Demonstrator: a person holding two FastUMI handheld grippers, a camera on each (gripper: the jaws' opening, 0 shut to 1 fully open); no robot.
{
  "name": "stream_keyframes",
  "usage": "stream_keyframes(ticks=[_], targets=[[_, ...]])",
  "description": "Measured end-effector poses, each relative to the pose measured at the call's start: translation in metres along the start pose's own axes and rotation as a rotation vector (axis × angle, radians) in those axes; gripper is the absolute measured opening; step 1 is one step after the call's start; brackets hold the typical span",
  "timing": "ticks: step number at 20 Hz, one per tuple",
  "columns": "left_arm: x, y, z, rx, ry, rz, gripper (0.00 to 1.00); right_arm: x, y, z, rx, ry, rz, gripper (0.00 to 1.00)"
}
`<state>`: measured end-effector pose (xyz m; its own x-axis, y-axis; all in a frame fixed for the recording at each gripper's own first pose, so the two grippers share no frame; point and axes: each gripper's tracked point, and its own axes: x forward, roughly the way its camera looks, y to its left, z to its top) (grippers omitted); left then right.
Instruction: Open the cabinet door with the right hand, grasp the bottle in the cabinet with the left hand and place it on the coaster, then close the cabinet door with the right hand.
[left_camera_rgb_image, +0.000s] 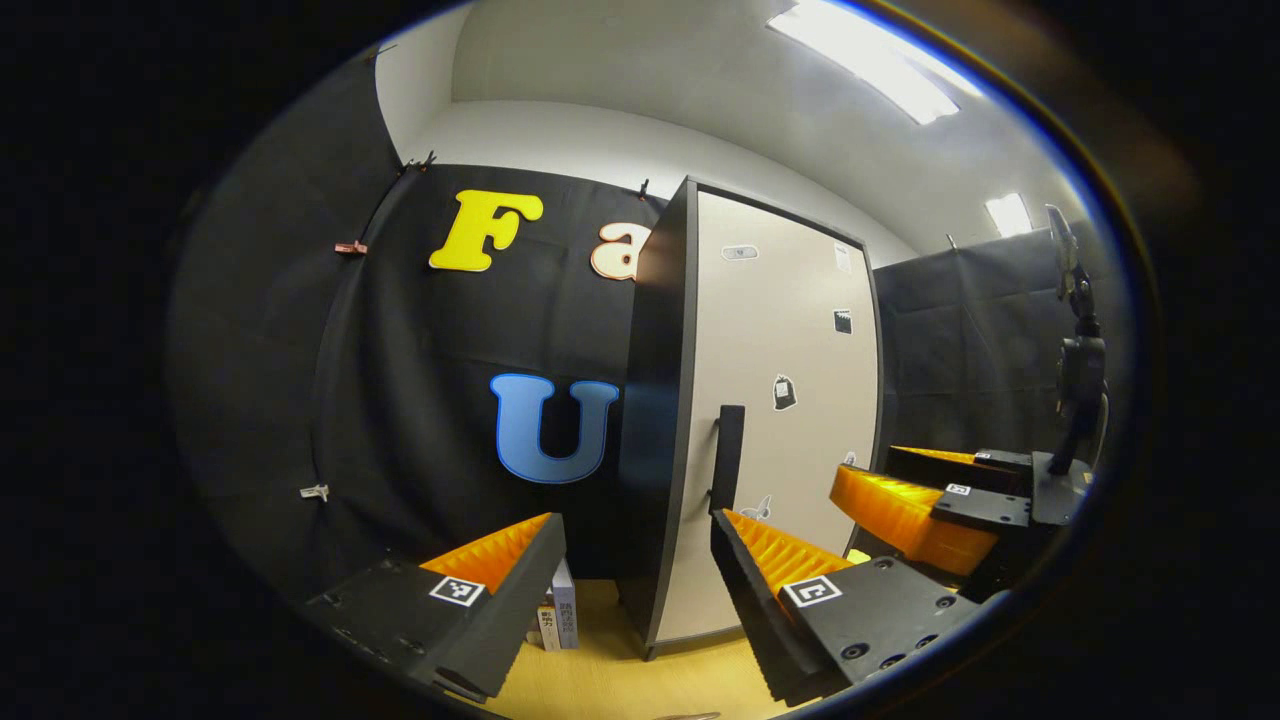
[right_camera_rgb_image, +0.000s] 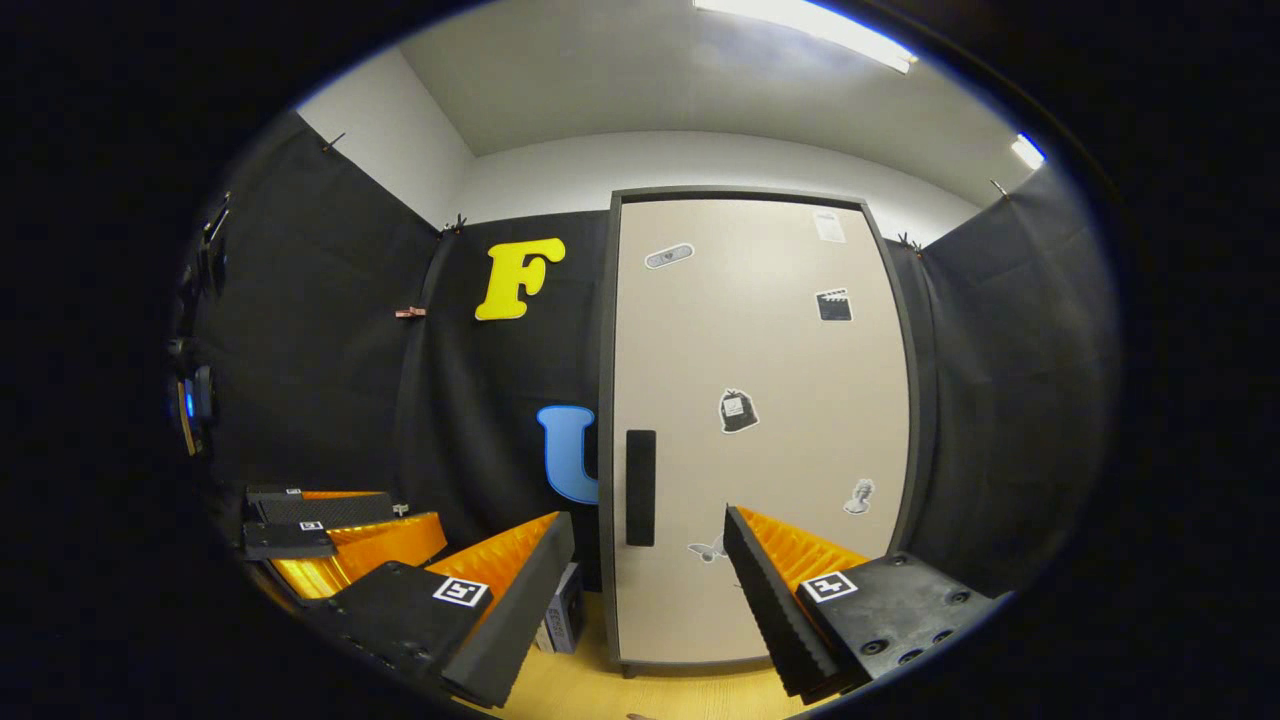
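**Cabinet shut, both grippers empty: the task at its outset**

The tall beige cabinet door with a dark frame (right_camera_rgb_image: 760, 430) stands closed in the right gripper view, its flat black vertical handle (right_camera_rgb_image: 640, 487) near the left edge, low on the panel. Small stickers dot the door face. The bottle I am to fetch is presumably behind this door; I cannot see it, nor can I make out the coaster in either view. In the left gripper view the same cabinet door (left_camera_rgb_image: 780, 400) appears obliquely, with the dark cabinet side panel (left_camera_rgb_image: 655, 400) turned toward me and the handle (left_camera_rgb_image: 728, 455) projecting from the front.

My right gripper (right_camera_rgb_image: 645, 590) faces the door squarely, its fingers spread wide and holding nothing; the handle sits above the gap between them, not yet touched. My left gripper (left_camera_rgb_image: 635, 590) is likewise wide open and empty, aimed at the cabinet's left front corner. Each view also shows the other gripper off to the side, apart from the cabinet.

Beyond the cabinet's left foot, a few small boxes (left_camera_rgb_image: 558, 620) stand on the light wooden bench (left_camera_rgb_image: 620, 680), against the black cloth wall.

Judged from this layout, nothing is done: opening, grasping, placing and closing all remain. The next move should be the right fingers closing on the handle.
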<state>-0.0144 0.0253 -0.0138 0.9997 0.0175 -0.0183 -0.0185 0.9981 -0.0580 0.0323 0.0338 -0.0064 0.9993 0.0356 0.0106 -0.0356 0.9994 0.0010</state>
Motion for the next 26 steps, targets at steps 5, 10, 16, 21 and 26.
stream_keyframes(ticks=[5, 10, 16, 21, 26], targets=[[0.002, 0.013, -0.008, -0.035, 0.015, 0.006, 0.93, 0.044, 0.008, -0.012, -0.008, -0.001, -0.002, 0.97], [0.001, 0.031, -0.014, -0.05, 0.023, 0.03, 0.93, 0.084, 0.006, -0.026, -0.022, 0.014, -0.026, 0.97], [0.006, 0.045, -0.017, -0.039, 0.024, 0.033, 0.93, 0.121, 0.003, -0.042, -0.04, 0.018, -0.058, 0.95], [0.013, 0.056, -0.023, -0.025, 0.04, 0.034, 0.93, 0.149, 0.002, -0.059, -0.033, 0.037, -0.073, 0.87], [0.017, 0.071, -0.028, -0.017, 0.05, 0.062, 0.93, 0.168, 0.001, -0.069, -0.032, 0.046, -0.085, 0.81]])
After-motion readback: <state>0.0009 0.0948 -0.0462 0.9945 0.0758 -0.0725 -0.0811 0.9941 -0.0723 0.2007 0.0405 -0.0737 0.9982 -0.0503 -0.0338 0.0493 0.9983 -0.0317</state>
